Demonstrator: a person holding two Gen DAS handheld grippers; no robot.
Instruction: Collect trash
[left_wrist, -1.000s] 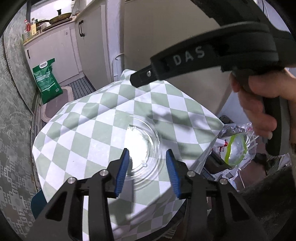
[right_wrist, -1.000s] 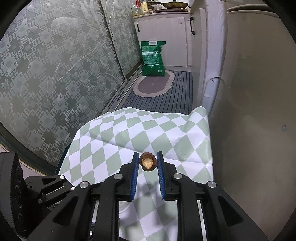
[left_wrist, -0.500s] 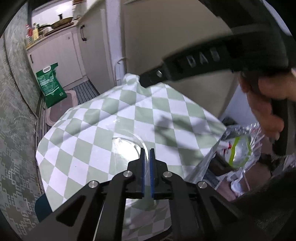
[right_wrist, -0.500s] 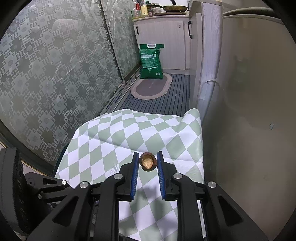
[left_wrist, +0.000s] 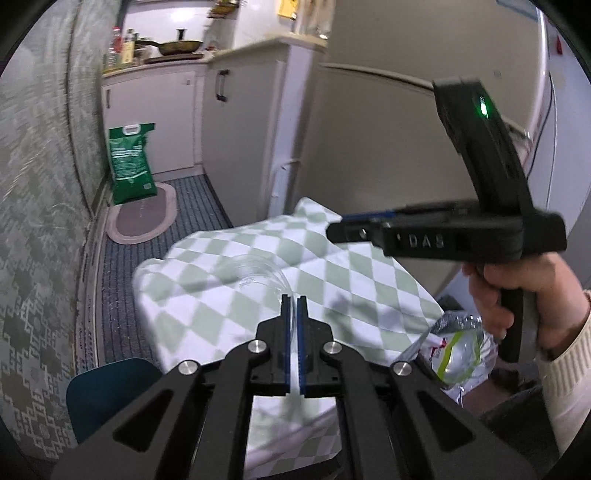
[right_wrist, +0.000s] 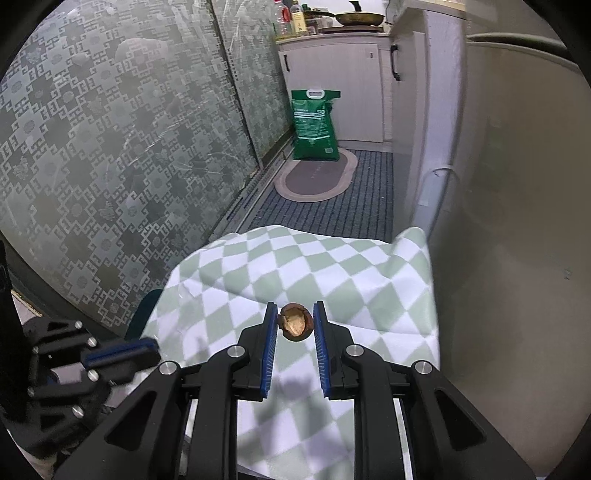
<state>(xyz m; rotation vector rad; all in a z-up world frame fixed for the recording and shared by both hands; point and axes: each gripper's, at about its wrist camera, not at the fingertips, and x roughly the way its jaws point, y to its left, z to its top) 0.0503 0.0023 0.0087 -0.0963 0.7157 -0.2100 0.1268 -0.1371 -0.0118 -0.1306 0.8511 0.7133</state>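
we're holding the left gripper (left_wrist: 294, 308) level above the desk (left_wrist: 369, 280), pads nearly together, pinching the rim of a clear plastic lid (left_wrist: 258, 275) that is lifted over the green-white checkered cloth. we're gripping the right gripper (right_wrist: 295, 325) by its pistol handle with the right hand (left_wrist: 517, 295), narrow, clamping a brown walnut shell half (right_wrist: 294, 324), hollow side facing the camera. a crinkled plastic trash bag (left_wrist: 458, 350) is sitting beside the desk's right edge.

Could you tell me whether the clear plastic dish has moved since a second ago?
Yes: the left gripper has lifted the clear dish off the checked cloth.
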